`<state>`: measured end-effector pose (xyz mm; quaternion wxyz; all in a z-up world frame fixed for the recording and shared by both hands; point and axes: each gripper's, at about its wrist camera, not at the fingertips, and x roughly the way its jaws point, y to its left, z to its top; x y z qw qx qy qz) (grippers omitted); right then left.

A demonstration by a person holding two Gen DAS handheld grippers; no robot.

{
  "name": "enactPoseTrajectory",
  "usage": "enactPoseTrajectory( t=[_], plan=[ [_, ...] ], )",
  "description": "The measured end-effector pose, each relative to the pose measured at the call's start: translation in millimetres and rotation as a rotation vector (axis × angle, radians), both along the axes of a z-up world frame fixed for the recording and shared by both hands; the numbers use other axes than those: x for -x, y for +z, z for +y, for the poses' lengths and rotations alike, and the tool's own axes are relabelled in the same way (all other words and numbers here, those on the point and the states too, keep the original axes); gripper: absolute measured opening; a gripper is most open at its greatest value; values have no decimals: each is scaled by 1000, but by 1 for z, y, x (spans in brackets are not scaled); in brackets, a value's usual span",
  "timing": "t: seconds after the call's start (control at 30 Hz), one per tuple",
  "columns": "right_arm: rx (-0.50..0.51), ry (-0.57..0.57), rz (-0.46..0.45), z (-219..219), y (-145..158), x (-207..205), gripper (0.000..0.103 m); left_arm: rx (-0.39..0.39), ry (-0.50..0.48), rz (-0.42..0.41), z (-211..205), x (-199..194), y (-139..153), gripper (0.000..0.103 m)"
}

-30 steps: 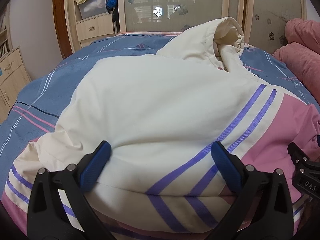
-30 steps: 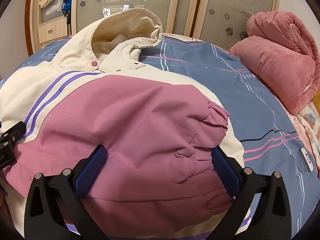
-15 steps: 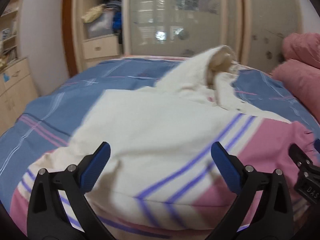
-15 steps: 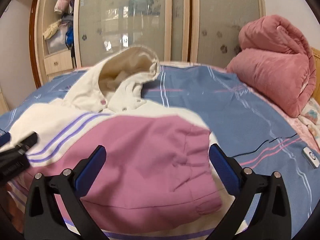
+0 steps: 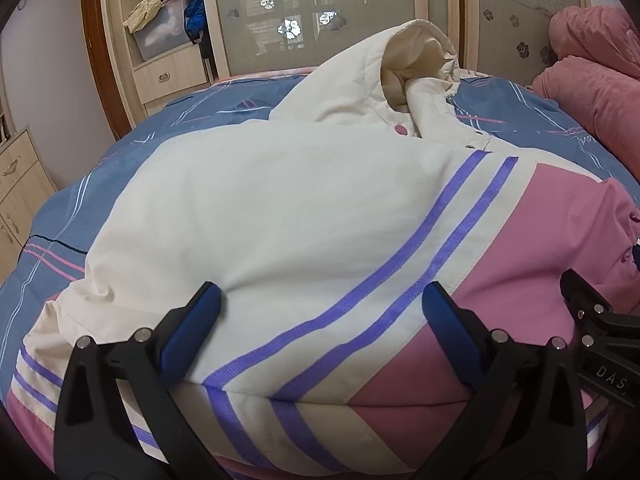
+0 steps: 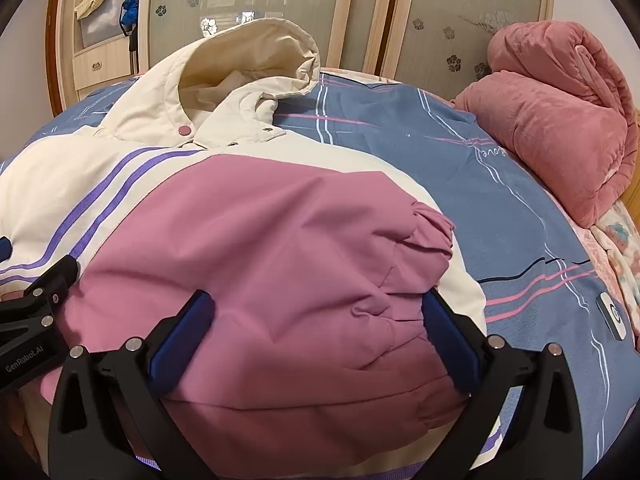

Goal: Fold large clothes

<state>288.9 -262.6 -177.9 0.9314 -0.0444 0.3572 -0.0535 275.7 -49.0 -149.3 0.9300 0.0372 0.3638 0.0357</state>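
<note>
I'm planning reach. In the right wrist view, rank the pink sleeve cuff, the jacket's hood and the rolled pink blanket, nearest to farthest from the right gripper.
1. Pink sleeve cuff, just ahead of the right gripper.
2. Hood, ahead-left.
3. Rolled pink blanket, far right; close to the hood's distance, so uncertain.

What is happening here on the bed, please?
A person holds a two-finger gripper in each hand over a hooded jacket that lies spread on a blue bed cover. The left gripper is above the cream part with purple stripes, and the right gripper is above the pink part; the jaws of both are open and grip nothing. The hood points toward the wardrobe. A rolled pink blanket lies at the side.
</note>
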Motion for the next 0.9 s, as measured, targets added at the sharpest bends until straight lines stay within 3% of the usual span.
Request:
enactPoseTrajectory(
  t=[0.9],
  plan=[
    [9, -2, -4, 1, 1, 2, 102, -9, 4, -6, -2, 4, -1, 101]
  ],
)
